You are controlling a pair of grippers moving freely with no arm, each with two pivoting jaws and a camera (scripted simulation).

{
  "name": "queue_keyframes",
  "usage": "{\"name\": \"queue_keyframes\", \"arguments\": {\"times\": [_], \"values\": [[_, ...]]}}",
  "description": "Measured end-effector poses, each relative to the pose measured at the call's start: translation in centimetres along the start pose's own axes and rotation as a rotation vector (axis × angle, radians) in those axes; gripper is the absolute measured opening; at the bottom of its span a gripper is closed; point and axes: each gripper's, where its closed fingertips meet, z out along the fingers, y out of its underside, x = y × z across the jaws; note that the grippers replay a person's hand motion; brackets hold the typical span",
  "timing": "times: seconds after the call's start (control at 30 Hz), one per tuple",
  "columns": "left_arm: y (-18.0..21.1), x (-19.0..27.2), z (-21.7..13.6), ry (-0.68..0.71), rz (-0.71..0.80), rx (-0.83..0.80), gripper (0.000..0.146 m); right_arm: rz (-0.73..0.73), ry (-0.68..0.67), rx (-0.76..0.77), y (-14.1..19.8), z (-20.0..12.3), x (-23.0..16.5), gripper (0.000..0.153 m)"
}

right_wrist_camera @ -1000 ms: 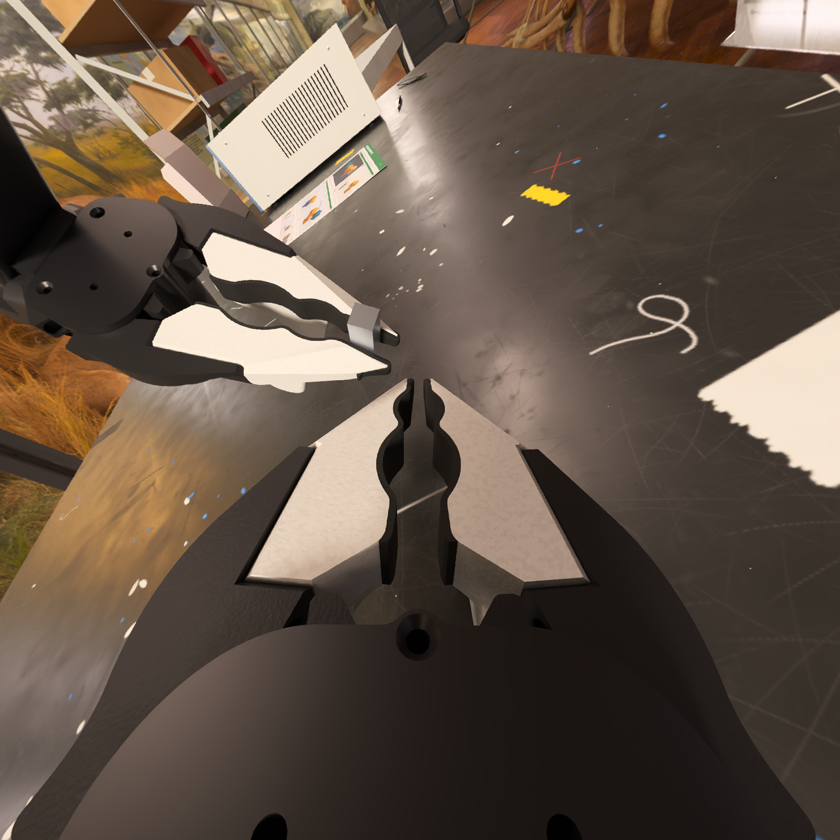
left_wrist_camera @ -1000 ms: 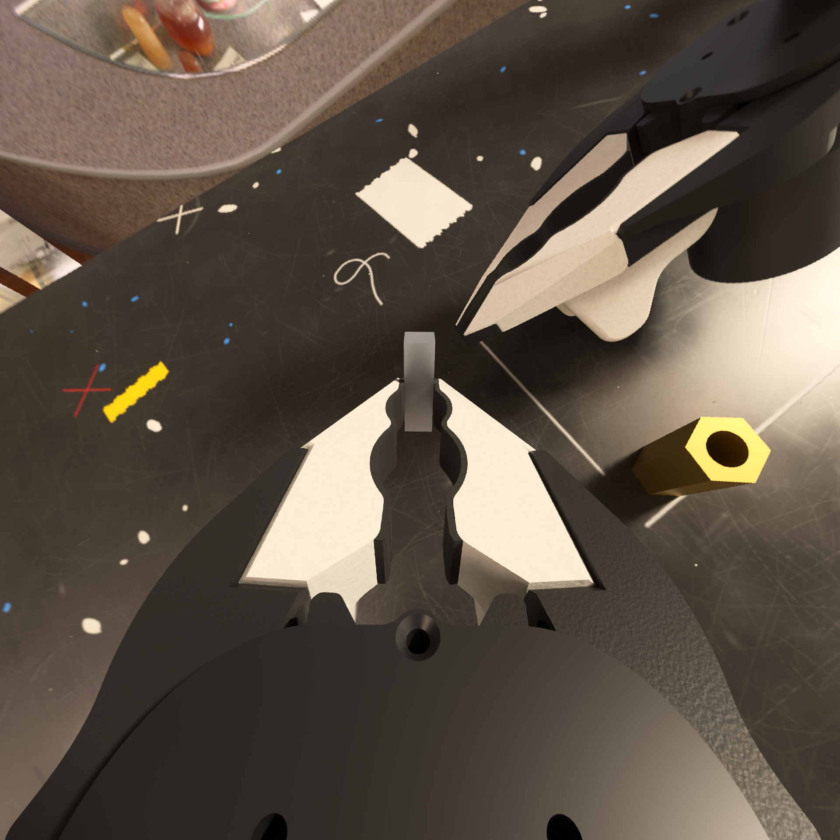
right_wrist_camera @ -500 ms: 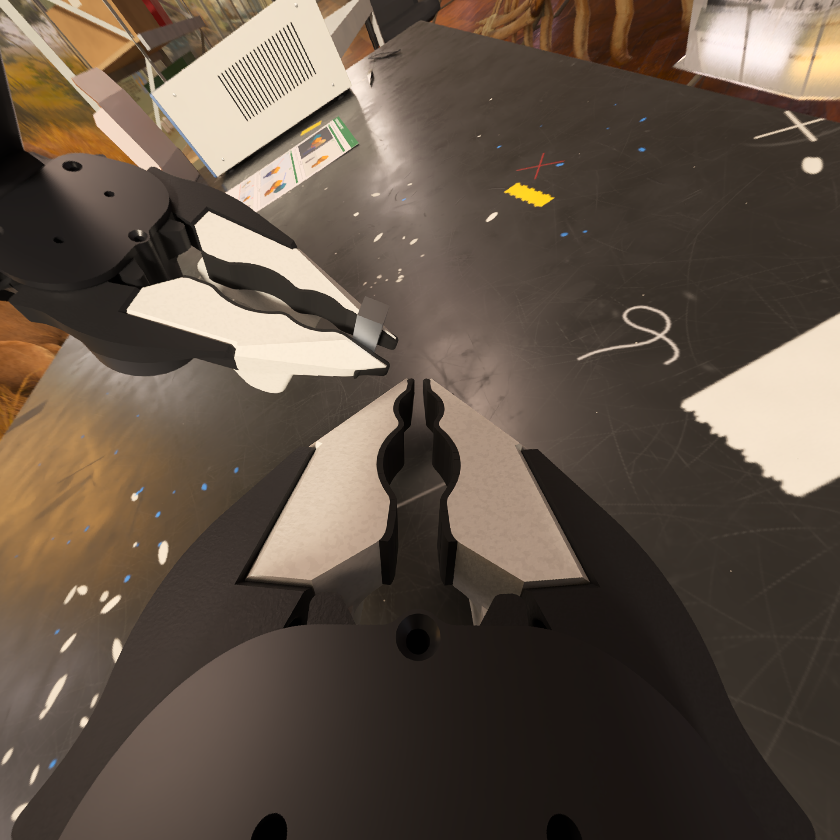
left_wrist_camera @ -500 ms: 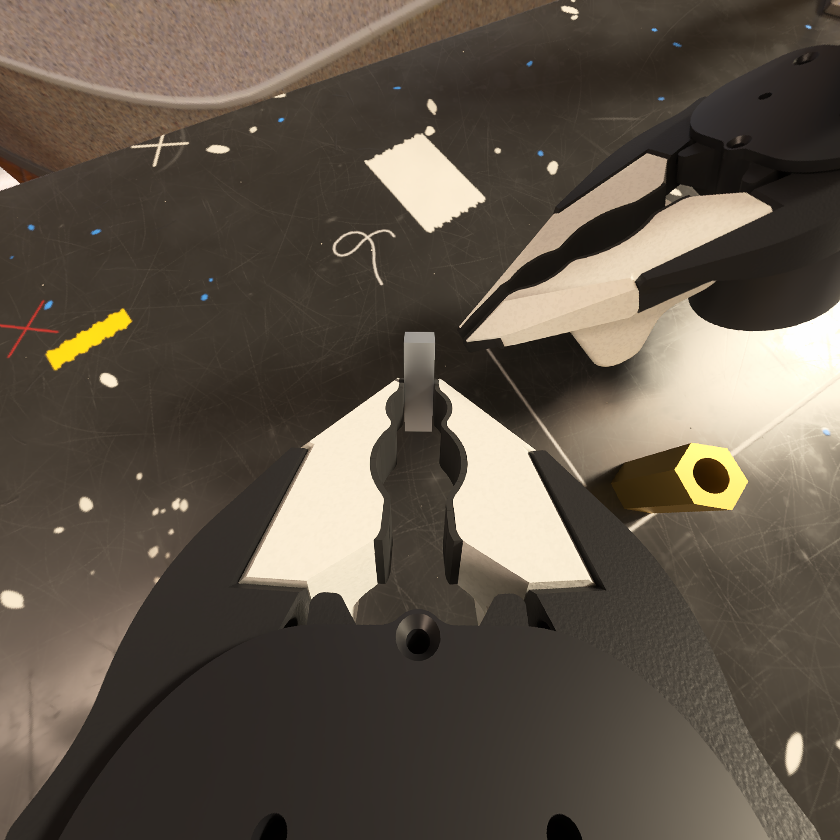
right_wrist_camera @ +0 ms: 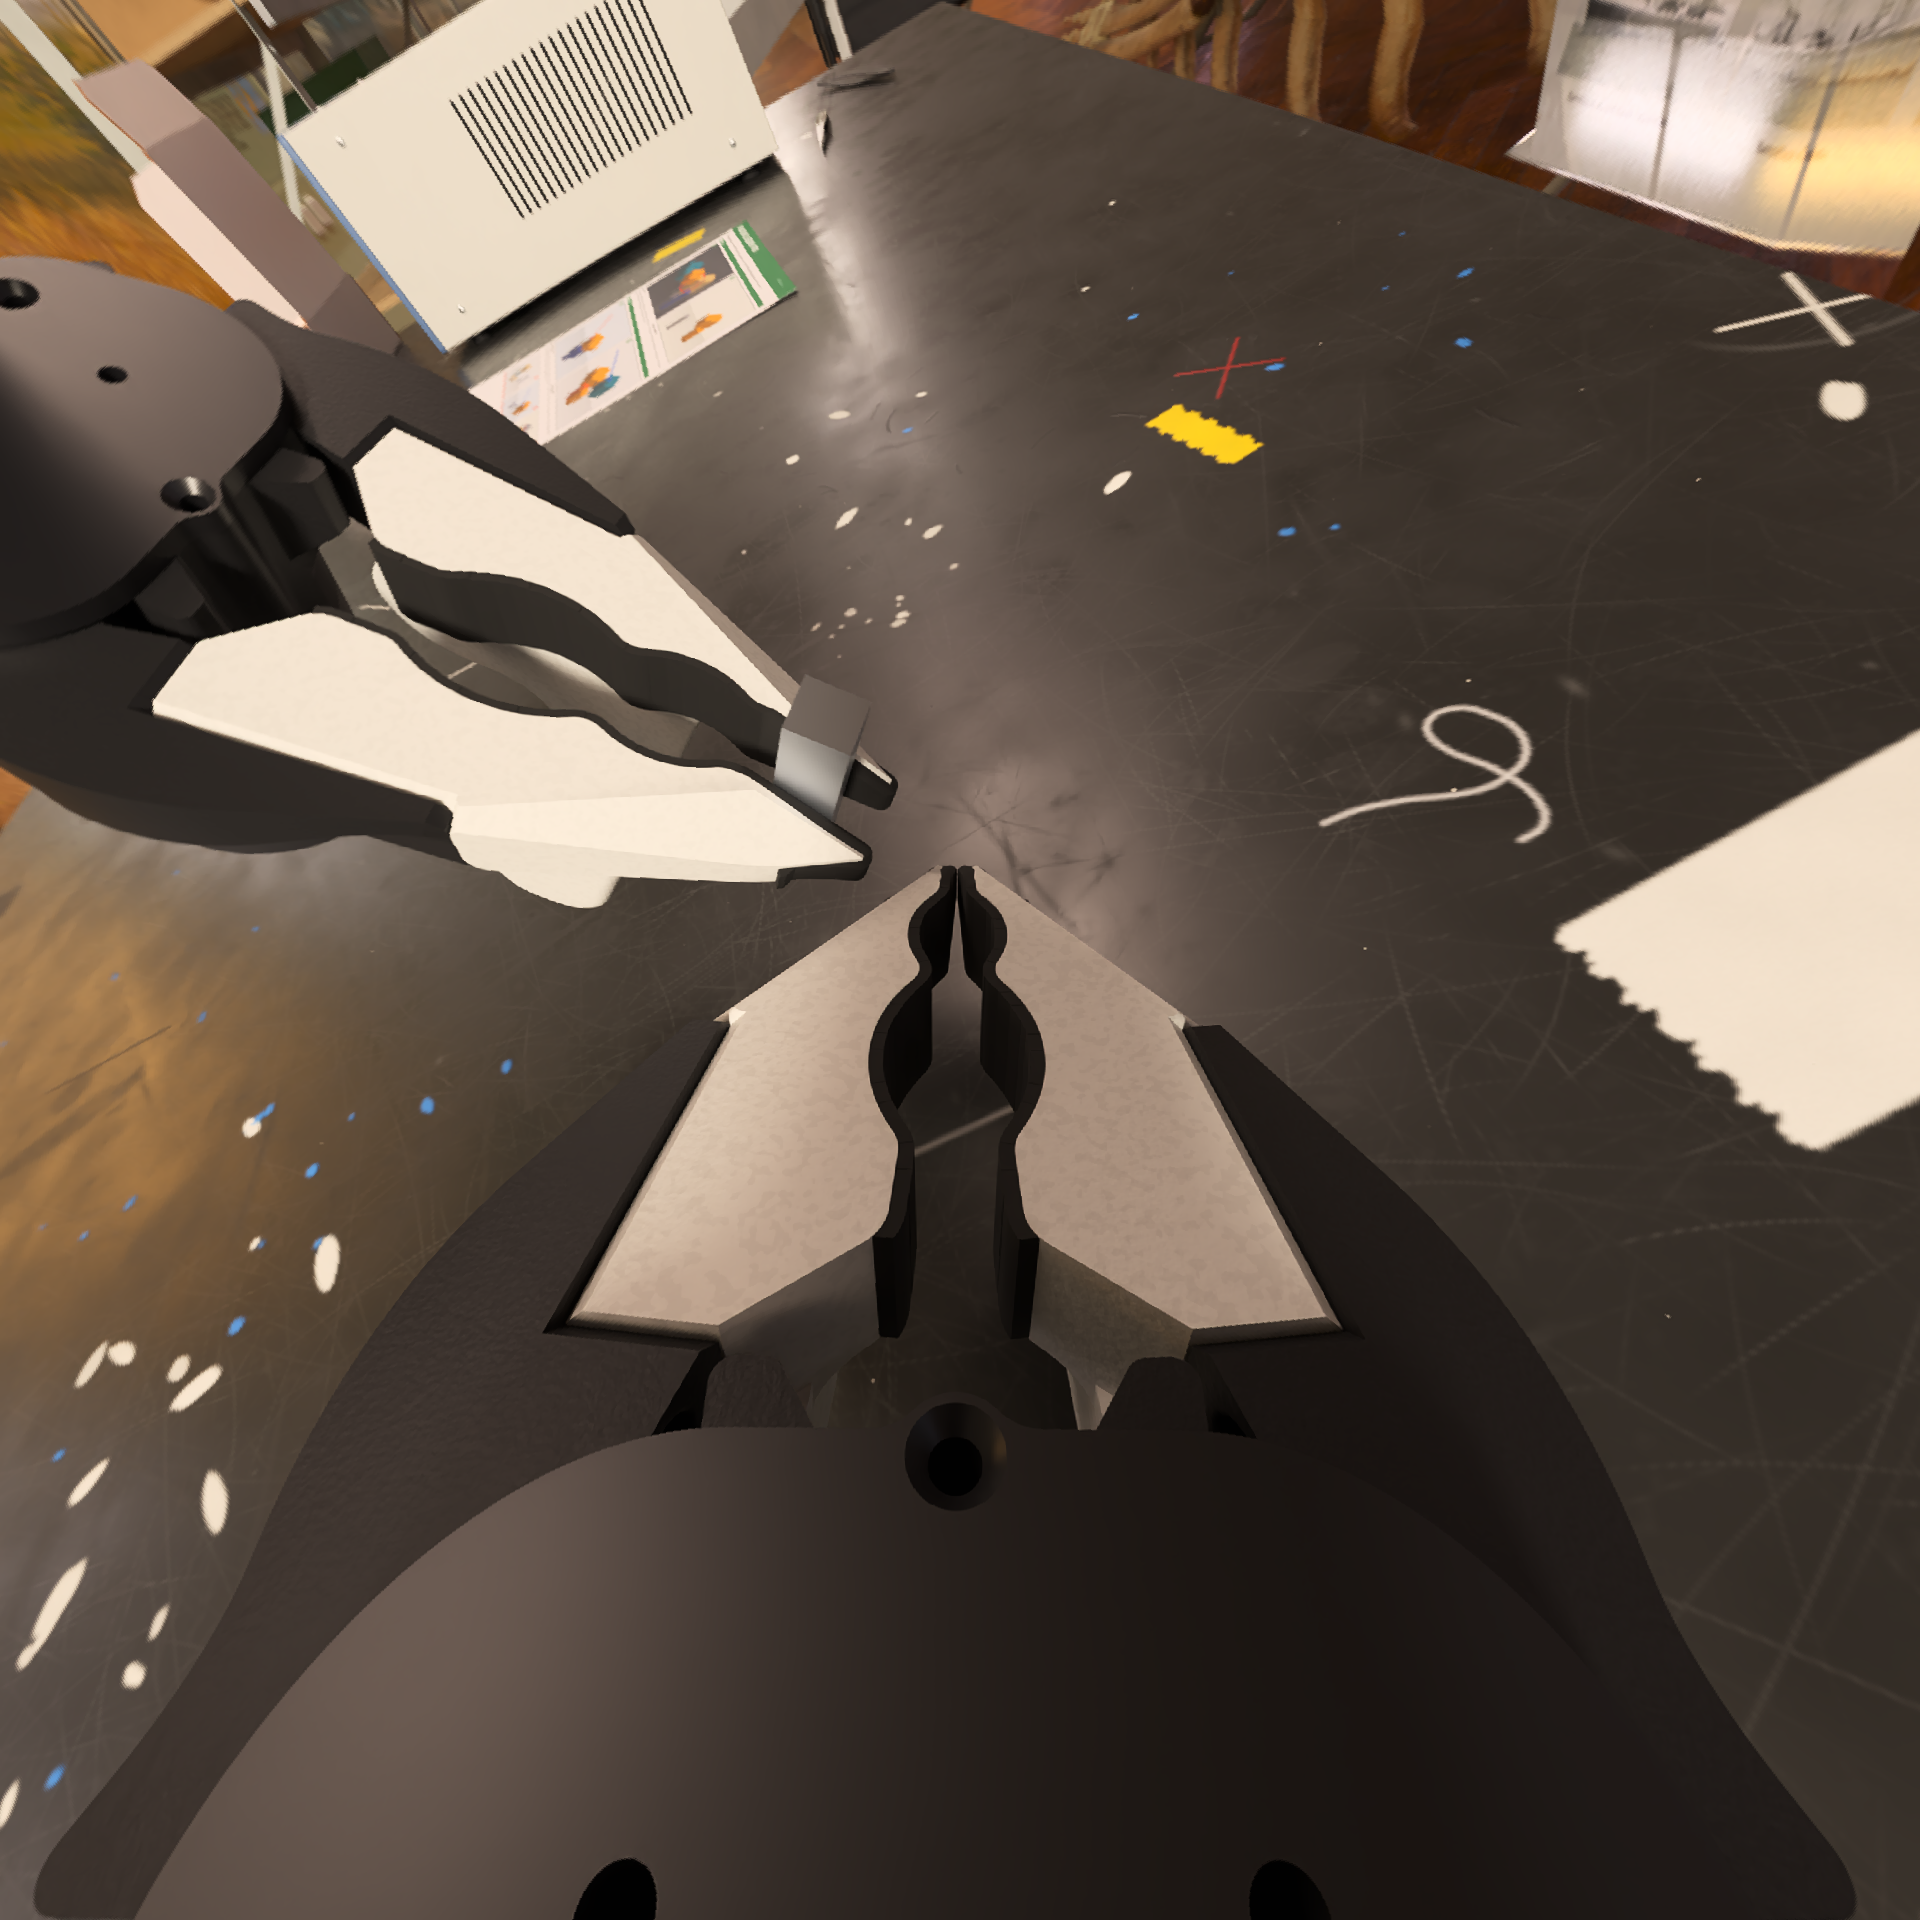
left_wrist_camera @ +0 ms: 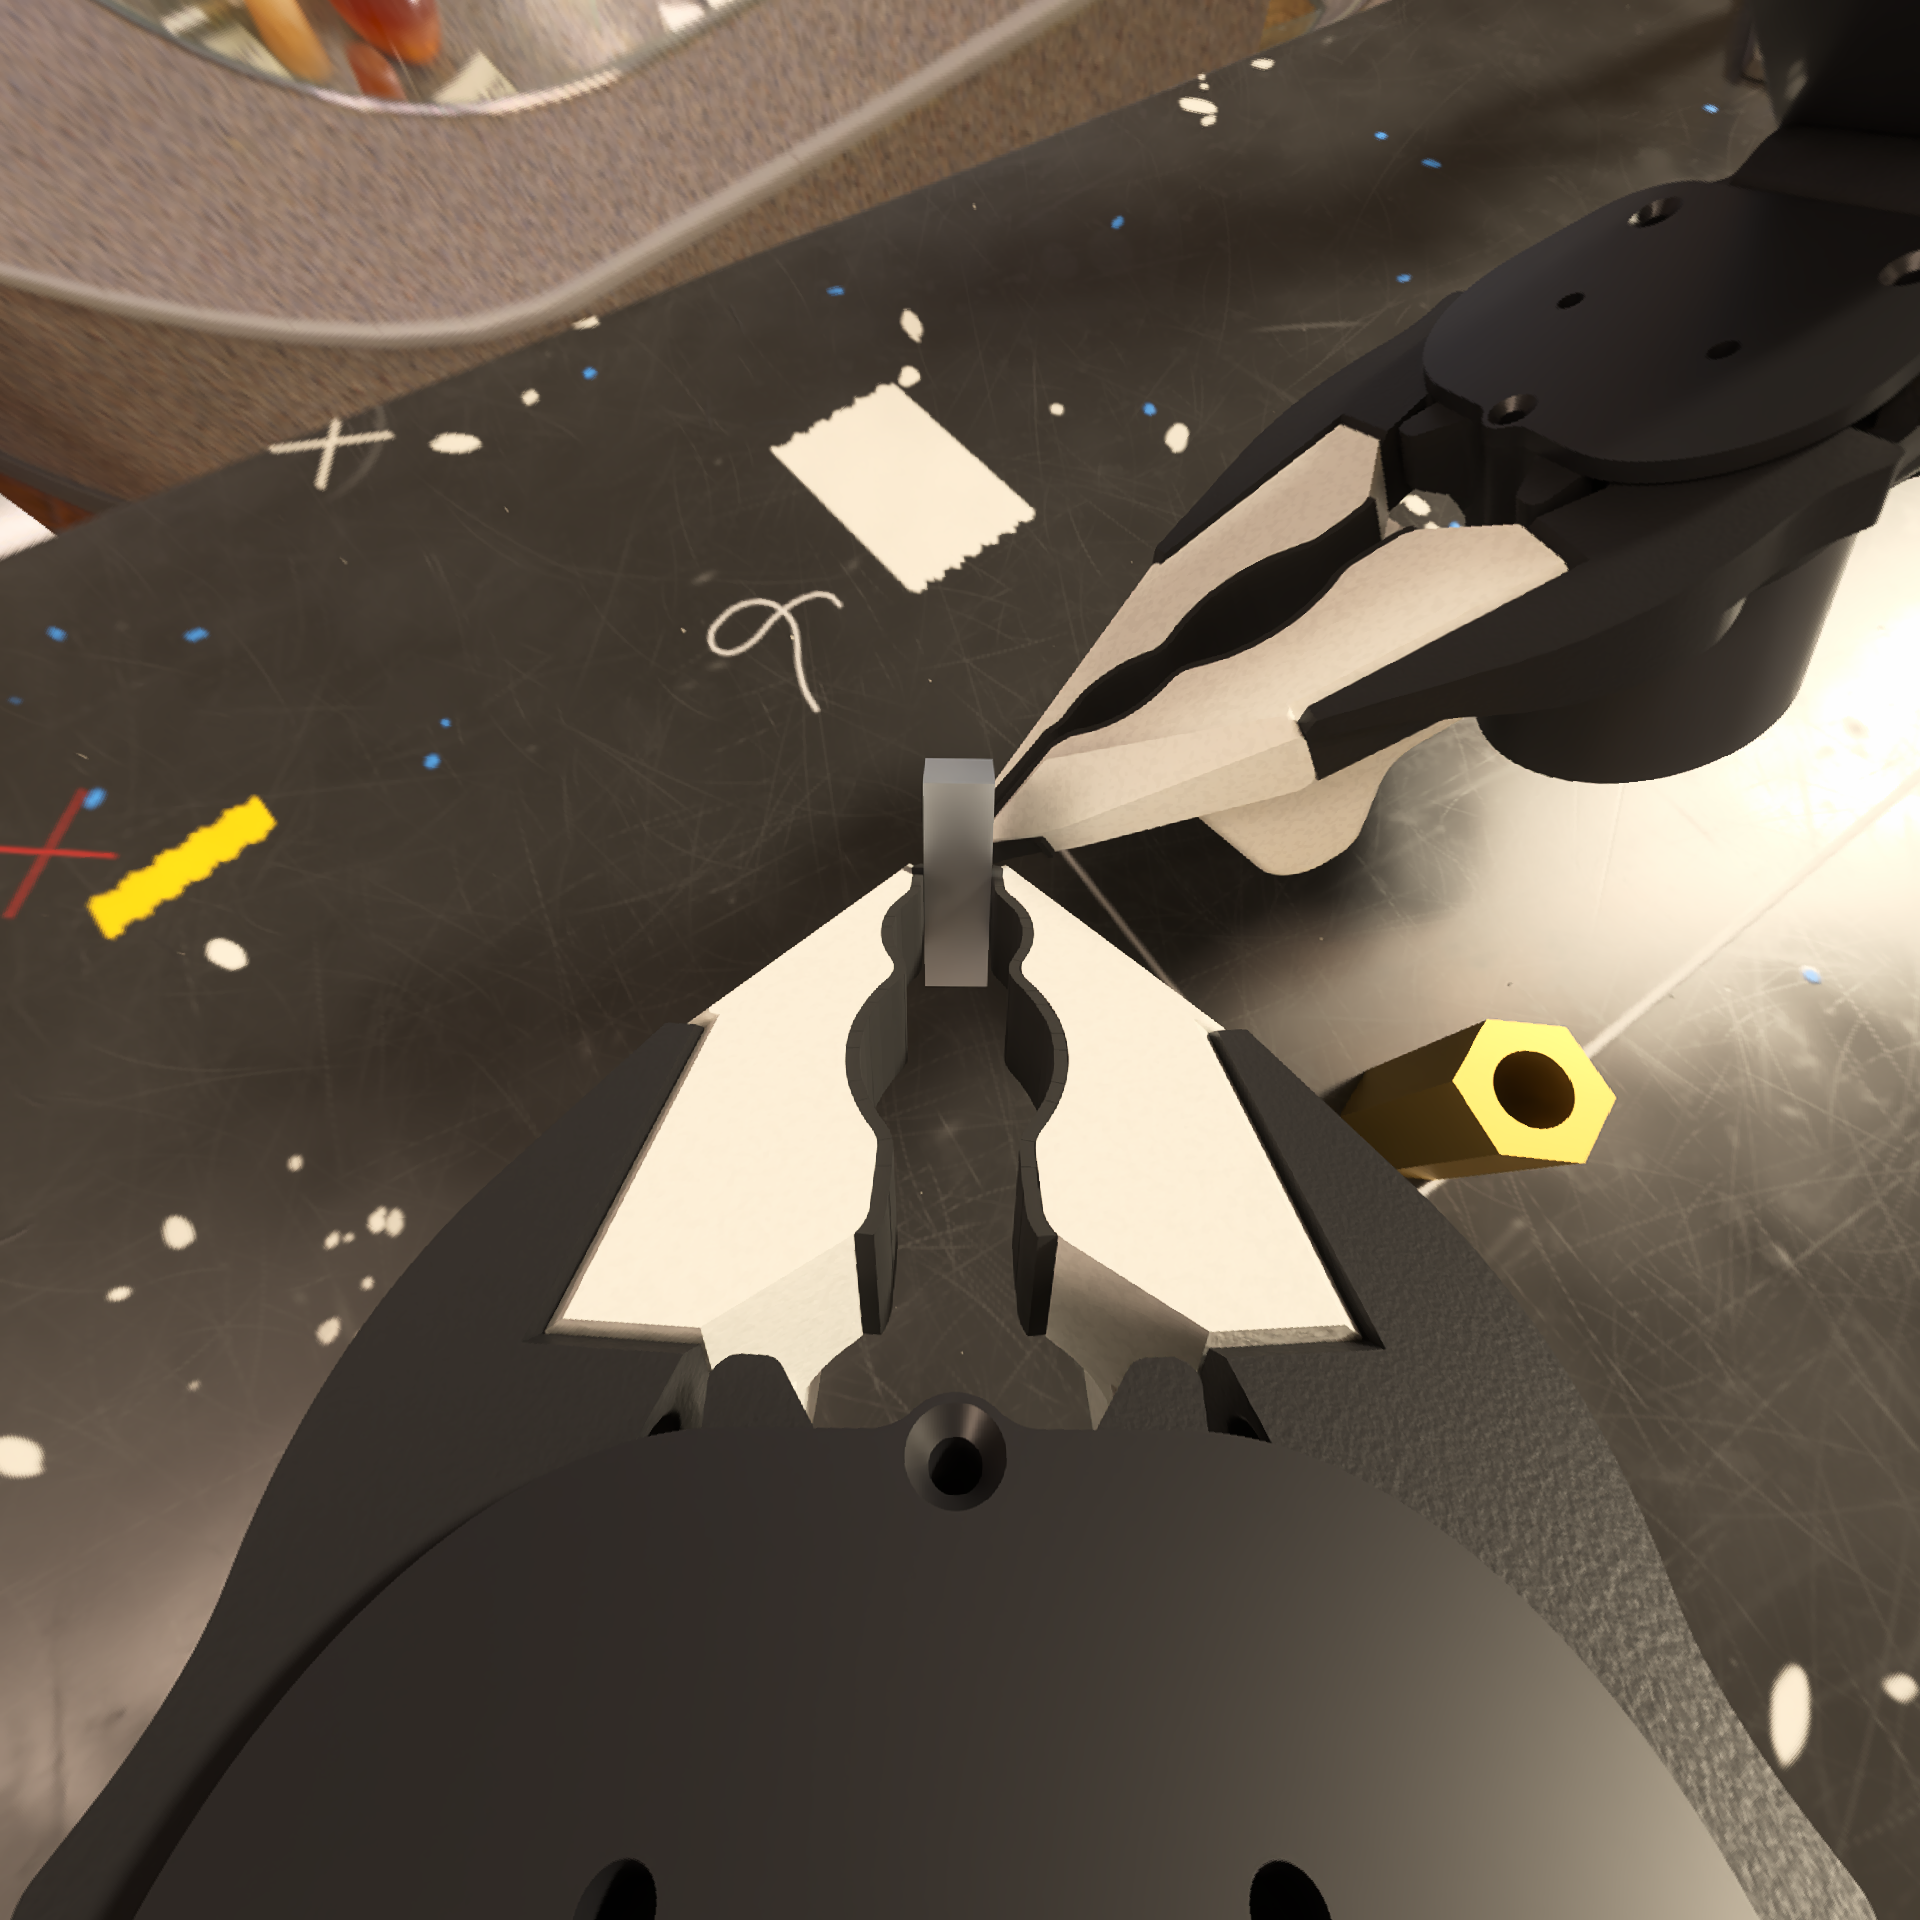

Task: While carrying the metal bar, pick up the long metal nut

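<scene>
My left gripper [left_wrist_camera: 958, 878] is shut on a grey metal bar [left_wrist_camera: 956, 862], which stands up between its fingertips above the dark table [left_wrist_camera: 520, 727]. The long metal nut [left_wrist_camera: 1486, 1112], a gold hexagonal tube, lies on its side on the table to the right of my left fingers, its hole facing right. My right gripper [right_wrist_camera: 956, 878] is shut and empty. In the left wrist view the right gripper [left_wrist_camera: 1013, 790] comes in from the upper right, its tips right beside the bar. The right wrist view shows the left gripper [right_wrist_camera: 875, 821] holding the bar [right_wrist_camera: 821, 748]. The nut is out of that view.
A white patch [left_wrist_camera: 904, 499], a white squiggle [left_wrist_camera: 779, 634] and a yellow strip [left_wrist_camera: 182, 868] mark the scratched tabletop. A white vented box [right_wrist_camera: 540, 135] and a printed sheet [right_wrist_camera: 634, 343] sit at the table's far side. Carpet [left_wrist_camera: 260, 208] lies beyond the table edge.
The right gripper's tips have moved in closer to the bar, and its fingers have closed a little more. The left gripper still holds the bar. The nut lies where it was.
</scene>
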Motion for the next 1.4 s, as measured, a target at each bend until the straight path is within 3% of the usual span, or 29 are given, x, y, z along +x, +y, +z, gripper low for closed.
{"name": "queue_keyframes", "arguments": {"times": [0.3, 0.53, 0.67, 0.87, 1.03, 1.1, 1.23, 1.4], "values": [[-0.2, -2.7, -1.6, -0.057, -0.043, 0.053, 0.011, 0.061, -0.091, 0.03, -0.4, -0.3, -0.4, 0.0], [0.1, -3.3, -1.7, -0.101, 0.041, 0.045, 0.011, -0.164, -0.295, 0.026, -1.2, -2.1, -2.8, 0.0], [-0.1, -3.1, -1.6, -0.116, 0.09, 0.05, 0.011, -0.19, -0.383, 0.012, -1.2, -3.2, -3.7, 0.003], [-0.9, -3.6, -2.1, -0.145, 0.103, 0.094, 0.011, -0.314, -0.437, -0.039, -0.2, -3.4, -5.0, 0.027], [-2.2, -3.2, -3.0, -0.153, 0.114, 0.171, 0.011, -0.256, -0.596, -0.035, -0.2, -4.7, -7.0, 0.055], [-3.0, -2.6, -3.3, -0.151, 0.114, 0.209, 0.011, -0.299, -0.623, -0.044, 0.4, -5.3, -7.6, 0.064], [-3.4, -1.3, -3.9, -0.156, 0.116, 0.263, 0.011, -0.413, -0.58, -0.123, 3.0, -5.5, -7.6, 0.083], [-2.9, -0.7, -4.4, -0.174, 0.12, 0.292, 0.011, -0.501, -0.527, -0.123, 4.4, -5.4, -8.1, 0.085]]}}
